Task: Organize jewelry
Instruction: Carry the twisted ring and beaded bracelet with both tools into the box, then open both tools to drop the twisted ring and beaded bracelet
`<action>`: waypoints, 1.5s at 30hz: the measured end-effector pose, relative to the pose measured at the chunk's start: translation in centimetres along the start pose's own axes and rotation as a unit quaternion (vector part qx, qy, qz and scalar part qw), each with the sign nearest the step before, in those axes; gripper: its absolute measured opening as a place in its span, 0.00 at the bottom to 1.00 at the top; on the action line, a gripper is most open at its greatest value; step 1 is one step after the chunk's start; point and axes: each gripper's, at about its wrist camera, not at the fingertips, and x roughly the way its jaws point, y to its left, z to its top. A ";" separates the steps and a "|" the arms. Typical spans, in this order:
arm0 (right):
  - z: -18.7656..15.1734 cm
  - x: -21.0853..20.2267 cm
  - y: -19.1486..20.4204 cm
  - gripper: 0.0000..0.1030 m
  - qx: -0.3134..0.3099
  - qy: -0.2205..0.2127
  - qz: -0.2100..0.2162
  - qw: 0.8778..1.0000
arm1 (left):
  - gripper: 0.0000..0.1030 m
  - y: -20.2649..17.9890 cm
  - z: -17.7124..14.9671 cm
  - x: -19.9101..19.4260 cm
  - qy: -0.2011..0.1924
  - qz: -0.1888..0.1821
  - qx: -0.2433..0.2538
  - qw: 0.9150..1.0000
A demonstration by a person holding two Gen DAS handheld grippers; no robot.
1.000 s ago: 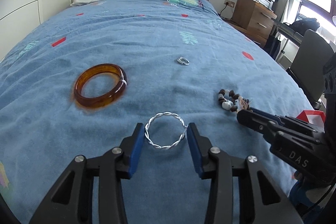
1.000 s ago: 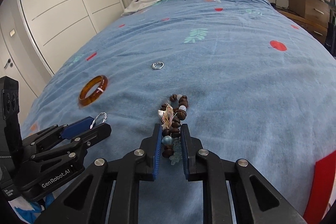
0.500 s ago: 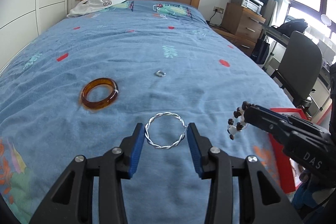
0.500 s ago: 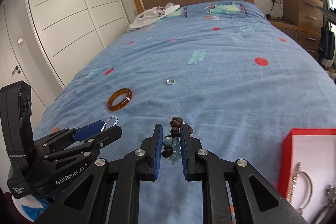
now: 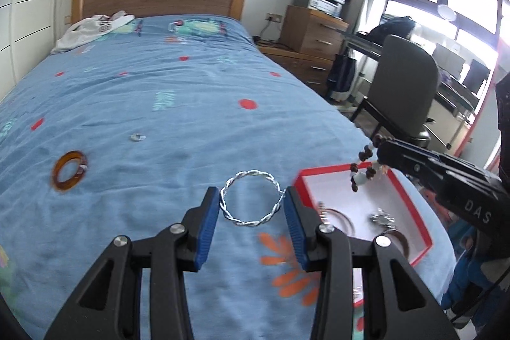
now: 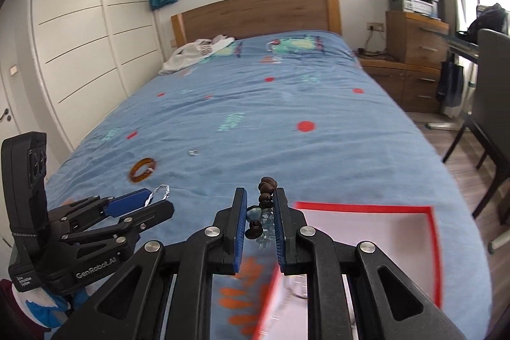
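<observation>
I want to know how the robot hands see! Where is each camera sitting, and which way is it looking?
Left wrist: sits on the left gripper, looking along its fingers up the bed; it grips the silver bangle, the right gripper at right.
Right wrist: sits on the right gripper, looking toward the headboard; it grips the bead bracelet, the left gripper at left.
Both show the amber bangle, small ring and red box.
</observation>
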 end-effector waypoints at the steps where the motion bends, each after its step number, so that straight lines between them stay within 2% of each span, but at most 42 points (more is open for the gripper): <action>1: -0.1 -0.4 -1.3 0.16 0.004 0.001 -0.011 1.000 | 0.38 -1.1 0.0 0.5 0.003 -0.008 0.005 1.000; 9: -2.0 -0.4 -8.5 0.16 0.029 0.026 -0.065 0.997 | 0.38 -8.4 -0.7 5.1 0.037 -0.051 0.048 0.997; 15: -4.3 1.9 -12.0 0.16 0.050 0.055 -0.083 0.994 | 0.38 -12.0 -2.6 8.8 0.075 -0.065 0.070 0.993; 19: -5.6 3.6 -13.5 0.16 0.057 0.075 -0.088 0.992 | 0.38 -13.7 -4.2 9.9 0.092 -0.076 0.082 0.989; 27: -7.0 4.7 -15.0 0.16 0.067 0.097 -0.089 0.989 | 0.38 -14.4 -6.7 11.2 0.126 -0.080 0.094 0.984; 39: -8.2 4.3 -15.1 0.18 0.063 0.110 -0.094 0.987 | 0.39 -14.3 -7.6 10.6 0.125 -0.062 0.103 0.985; 45: -8.0 3.3 -15.0 0.27 0.064 0.106 -0.099 0.987 | 0.39 -14.4 -7.3 9.7 0.123 -0.064 0.106 0.985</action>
